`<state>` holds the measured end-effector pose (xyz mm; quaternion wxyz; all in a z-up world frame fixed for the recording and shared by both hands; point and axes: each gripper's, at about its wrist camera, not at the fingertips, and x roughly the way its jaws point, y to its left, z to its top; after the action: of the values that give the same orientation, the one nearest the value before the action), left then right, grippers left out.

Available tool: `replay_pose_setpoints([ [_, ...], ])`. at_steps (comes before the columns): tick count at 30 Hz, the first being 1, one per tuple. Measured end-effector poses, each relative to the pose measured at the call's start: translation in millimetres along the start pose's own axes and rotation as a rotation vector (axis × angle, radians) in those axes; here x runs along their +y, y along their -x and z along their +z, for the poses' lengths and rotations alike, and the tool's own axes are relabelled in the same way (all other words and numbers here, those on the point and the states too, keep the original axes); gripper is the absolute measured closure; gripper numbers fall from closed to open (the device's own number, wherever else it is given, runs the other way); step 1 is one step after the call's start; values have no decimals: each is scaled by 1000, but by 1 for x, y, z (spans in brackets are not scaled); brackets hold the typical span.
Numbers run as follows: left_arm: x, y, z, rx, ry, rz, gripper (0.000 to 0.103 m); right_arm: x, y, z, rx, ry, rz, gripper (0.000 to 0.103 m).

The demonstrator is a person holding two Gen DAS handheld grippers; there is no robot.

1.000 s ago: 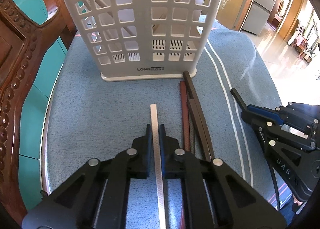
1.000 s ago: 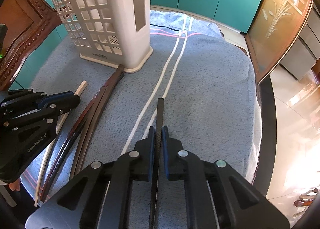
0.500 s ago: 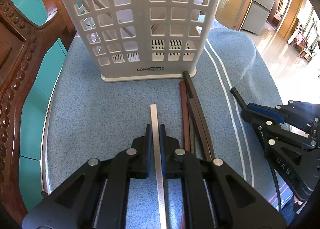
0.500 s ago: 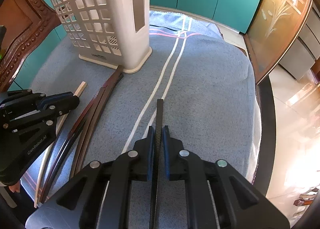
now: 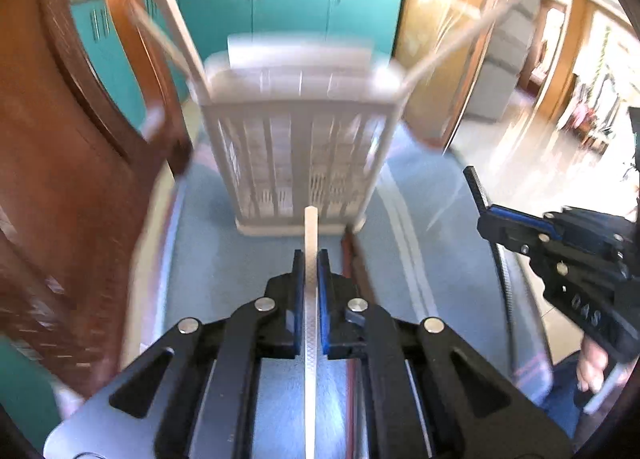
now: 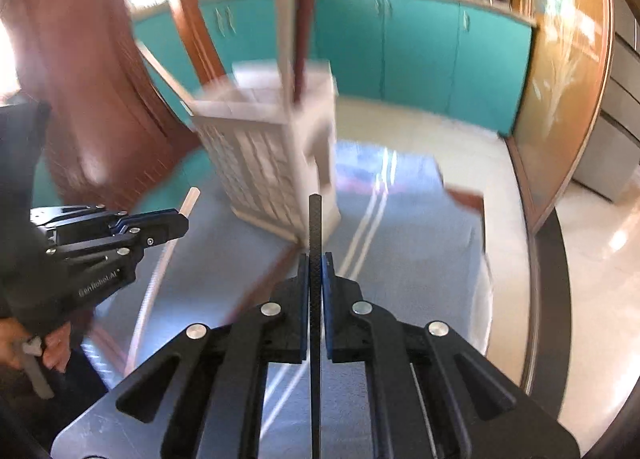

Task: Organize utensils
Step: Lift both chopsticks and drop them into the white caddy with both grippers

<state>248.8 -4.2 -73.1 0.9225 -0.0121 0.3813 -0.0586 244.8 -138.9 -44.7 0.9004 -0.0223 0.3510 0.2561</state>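
We grip a white chopstick [image 5: 311, 259] in our left tongs [image 5: 311, 271] and a black chopstick [image 6: 315, 243] in our right tongs [image 6: 316, 275], aimed at the white slotted utensil holder [image 5: 300, 147] near the worktop's far edge, presumably to drop them in.

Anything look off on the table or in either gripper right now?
Nothing stands out. The left gripper is shut on the white strip, the right gripper on the black strip. The white basket stands upright on the blue cloth. Motion blur hides finer detail.

"GenRobot.AI" on left gripper [image 6: 183, 219] body, other lettering illegible
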Motion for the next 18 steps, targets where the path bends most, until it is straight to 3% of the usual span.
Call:
replay_pose_setpoints([
  [5,8,86,17,-194,3,-45,96,1,50,11,-98,-29,83,96],
  [10,20,155,51,-395,25,-45,96,10,94,53,-246,-57,158,96],
  [13,33,182,79,-554,91,-22,96,11,117,83,-400,-88,127,96],
  [16,45,185,92,-687,166,-18,96,4,128,103,-563,-171,102,96],
  [18,51,175,95,-713,206,-1,96,4,122,108,-660,-204,21,96],
])
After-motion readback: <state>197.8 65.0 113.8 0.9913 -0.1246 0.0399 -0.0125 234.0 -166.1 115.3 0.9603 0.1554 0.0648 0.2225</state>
